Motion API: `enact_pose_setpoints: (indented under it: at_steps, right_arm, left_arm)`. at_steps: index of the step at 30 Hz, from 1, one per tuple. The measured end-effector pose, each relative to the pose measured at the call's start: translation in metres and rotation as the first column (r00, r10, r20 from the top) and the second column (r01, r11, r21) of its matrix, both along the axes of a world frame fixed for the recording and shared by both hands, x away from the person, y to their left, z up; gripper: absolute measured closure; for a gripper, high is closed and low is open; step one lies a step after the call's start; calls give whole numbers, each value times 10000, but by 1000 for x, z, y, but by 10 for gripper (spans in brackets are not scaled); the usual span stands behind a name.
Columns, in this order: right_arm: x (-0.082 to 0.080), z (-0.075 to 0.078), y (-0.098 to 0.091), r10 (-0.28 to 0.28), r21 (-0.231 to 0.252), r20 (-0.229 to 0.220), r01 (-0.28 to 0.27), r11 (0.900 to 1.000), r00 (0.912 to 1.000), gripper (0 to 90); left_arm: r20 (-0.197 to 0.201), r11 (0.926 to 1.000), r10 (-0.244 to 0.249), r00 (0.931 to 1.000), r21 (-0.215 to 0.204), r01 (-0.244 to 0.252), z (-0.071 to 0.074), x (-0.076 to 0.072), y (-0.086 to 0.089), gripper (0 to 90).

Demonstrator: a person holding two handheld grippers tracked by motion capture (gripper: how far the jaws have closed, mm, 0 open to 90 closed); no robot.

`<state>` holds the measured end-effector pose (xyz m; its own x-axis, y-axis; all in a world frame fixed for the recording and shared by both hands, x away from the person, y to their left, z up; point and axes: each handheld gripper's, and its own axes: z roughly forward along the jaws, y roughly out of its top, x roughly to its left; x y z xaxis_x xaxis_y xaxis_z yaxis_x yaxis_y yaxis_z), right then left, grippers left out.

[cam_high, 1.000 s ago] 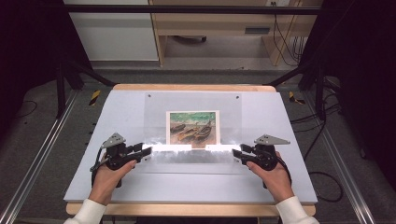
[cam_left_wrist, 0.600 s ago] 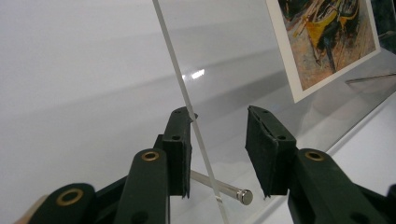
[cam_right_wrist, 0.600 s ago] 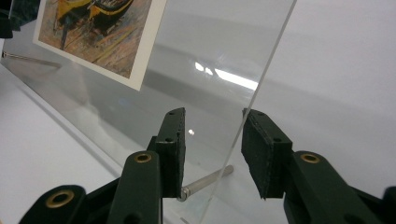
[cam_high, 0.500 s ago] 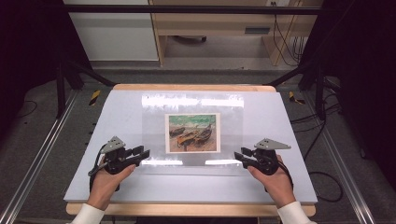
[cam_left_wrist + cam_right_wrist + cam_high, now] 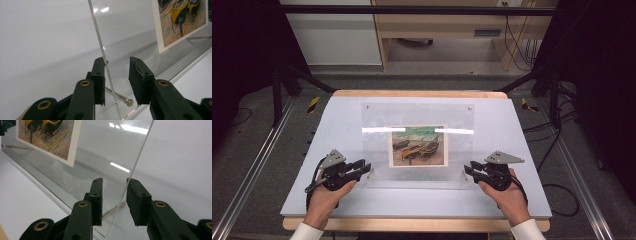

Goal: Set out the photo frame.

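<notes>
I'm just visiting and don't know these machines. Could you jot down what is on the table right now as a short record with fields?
Surface: white table
Main thing: clear acrylic panel, standing tilted on its lower edge
On the panel: boat picture with a white border
Hardware: thin metal pin near the panel's lower corner
Left gripper: at the panel's lower left edge, jaws just closing around it, one pad against it, the other apart
Right gripper: at the lower right edge, jaws just closing, gap showing
Held by: a person's hands
</notes>
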<state>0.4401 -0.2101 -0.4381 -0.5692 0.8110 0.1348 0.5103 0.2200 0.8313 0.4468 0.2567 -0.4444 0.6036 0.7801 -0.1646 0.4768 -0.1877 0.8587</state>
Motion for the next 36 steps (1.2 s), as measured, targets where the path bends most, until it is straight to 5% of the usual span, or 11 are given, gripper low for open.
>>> enact_pose_setpoints:
  at_steps: [13,36]
  right_arm:
    - [-8,-2,-2,132,-107,106,-131,9999,9999,719]
    - [-18,-7,-2,163,-246,246,-157,9996,9996,739]
  left_arm:
    - [-6,9999,26,10000,-158,-26,-3,-8,2,705]
    - [44,9996,133,9999,257,-134,-5,-20,-1,723]
